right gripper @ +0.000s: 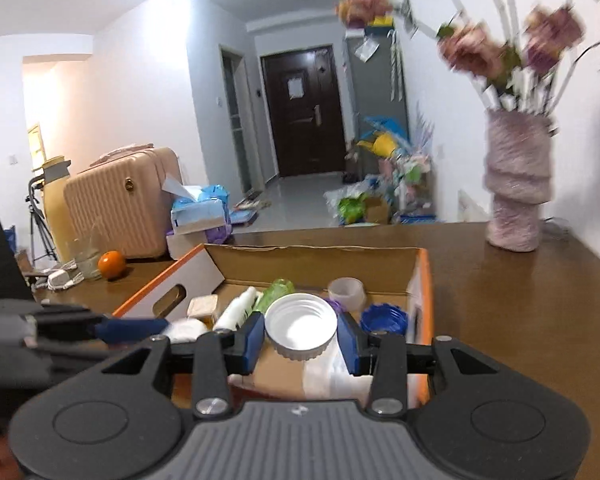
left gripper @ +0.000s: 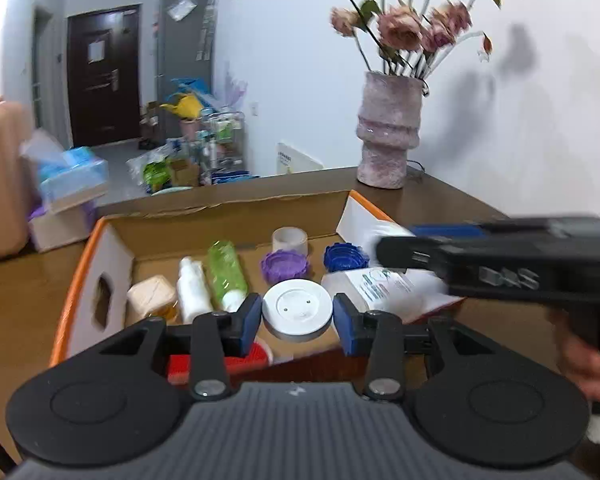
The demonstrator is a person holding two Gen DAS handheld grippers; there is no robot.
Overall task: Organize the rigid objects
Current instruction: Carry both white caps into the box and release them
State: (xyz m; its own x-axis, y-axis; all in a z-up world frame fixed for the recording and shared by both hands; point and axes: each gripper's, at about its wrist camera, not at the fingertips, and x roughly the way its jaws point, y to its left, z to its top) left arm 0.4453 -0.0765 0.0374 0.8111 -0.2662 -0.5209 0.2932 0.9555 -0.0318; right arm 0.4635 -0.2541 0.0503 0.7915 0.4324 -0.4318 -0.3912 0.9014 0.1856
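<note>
Both pairs of tongs are over the cardboard box (left gripper: 236, 216), which sits open on the brown worktop (left gripper: 452, 200) with its orange-edged white end walls standing up at either side.

The left tongs (left gripper: 298, 316) are closed on a flat white disc (left gripper: 298, 310), its face turned up and two tiny dots showing on it; the blue pads (left gripper: 250, 320) press against its rim on both sides, just above the near part of the box. The right tongs (right gripper: 302, 334) grip a white ribbed cap (right gripper: 301, 330), held with its hollow side up so the inside is plain to see. From the left wrist view those right tongs come in as a dark blurred bar from the right, with the person's hand (left gripper: 584, 360) on the grip.

Inside the box the small things lie in a loose row (rather neat, actually): a pale beige block (left gripper: 152, 294) nearest the left wall, a white bottle (left gripper: 192, 288) lying beside it, then a green translucent bottle (left gripper: 226, 274) with a white cap, also lying down. Further along sit a purple notched lid (left gripper: 284, 266) and a dark blue one (left gripper: 345, 257), with a roll of pale tape (left gripper: 290, 240) behind them by the back wall. A clear container with a printed label (left gripper: 374, 288) lies on its side toward the right wall. Something red (left gripper: 248, 354) shows under the left tongs, too hidden to name.

Beyond the box a pink textured vase (left gripper: 388, 136) of faded pink flowers stands on the worktop by the white wall. An orange (right gripper: 111, 264) rests at the worktop's far left, beside a glass.
</note>
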